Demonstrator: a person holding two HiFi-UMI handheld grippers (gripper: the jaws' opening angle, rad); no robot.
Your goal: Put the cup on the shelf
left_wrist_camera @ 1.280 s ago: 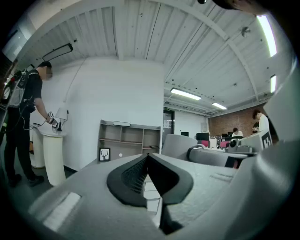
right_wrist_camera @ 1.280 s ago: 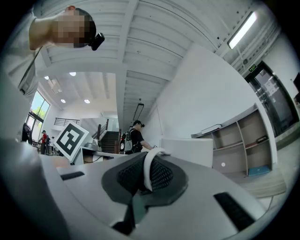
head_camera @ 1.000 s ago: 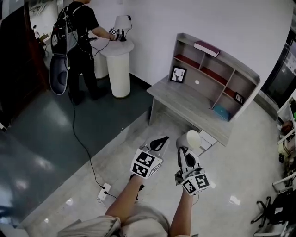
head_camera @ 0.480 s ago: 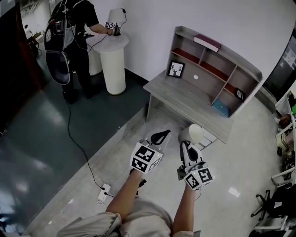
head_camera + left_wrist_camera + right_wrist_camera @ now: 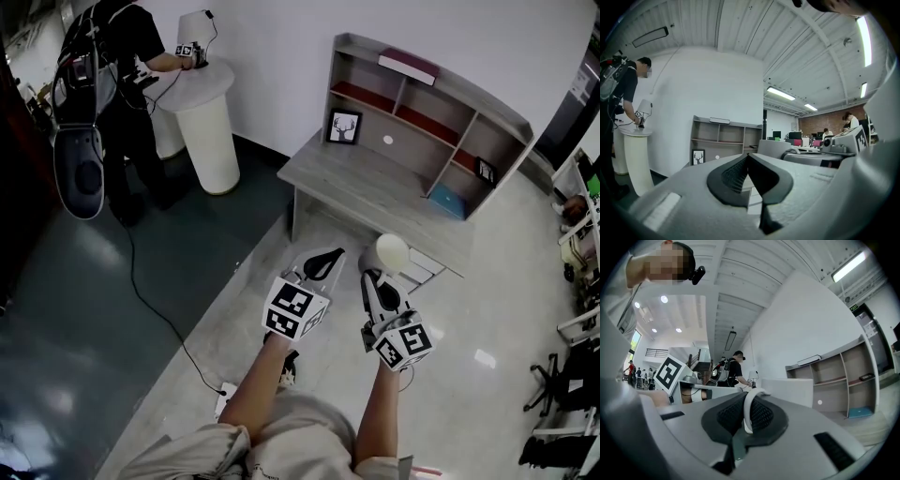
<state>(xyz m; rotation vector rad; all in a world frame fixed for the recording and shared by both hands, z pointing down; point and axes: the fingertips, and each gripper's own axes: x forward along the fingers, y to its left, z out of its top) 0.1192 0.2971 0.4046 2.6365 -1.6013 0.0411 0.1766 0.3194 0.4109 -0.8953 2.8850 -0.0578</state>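
A white cup (image 5: 390,254) hangs above the floor just short of the grey desk (image 5: 375,202). My right gripper (image 5: 379,281) is shut on it. In the right gripper view the cup's thin white handle (image 5: 749,408) is pinched between the black pads, and the cup body (image 5: 790,391) rises just beyond. My left gripper (image 5: 322,266) is beside it, shut with nothing between its jaws (image 5: 747,163). The shelf unit (image 5: 427,108) with open compartments stands on the desk's back edge, against the white wall, and also shows as shelf (image 5: 724,136) and shelf (image 5: 836,380).
In the shelf are a deer picture (image 5: 344,127), a teal box (image 5: 450,201) and a small frame (image 5: 485,171), with a book (image 5: 409,66) on top. A person (image 5: 112,66) works at a white pedestal (image 5: 204,127). A cable and power strip (image 5: 225,394) lie on the floor. Chairs (image 5: 562,403) stand at right.
The desk and shelf have drifted left in the head view as the camera turned. Both grippers keep their pose, the cup still in the right one.
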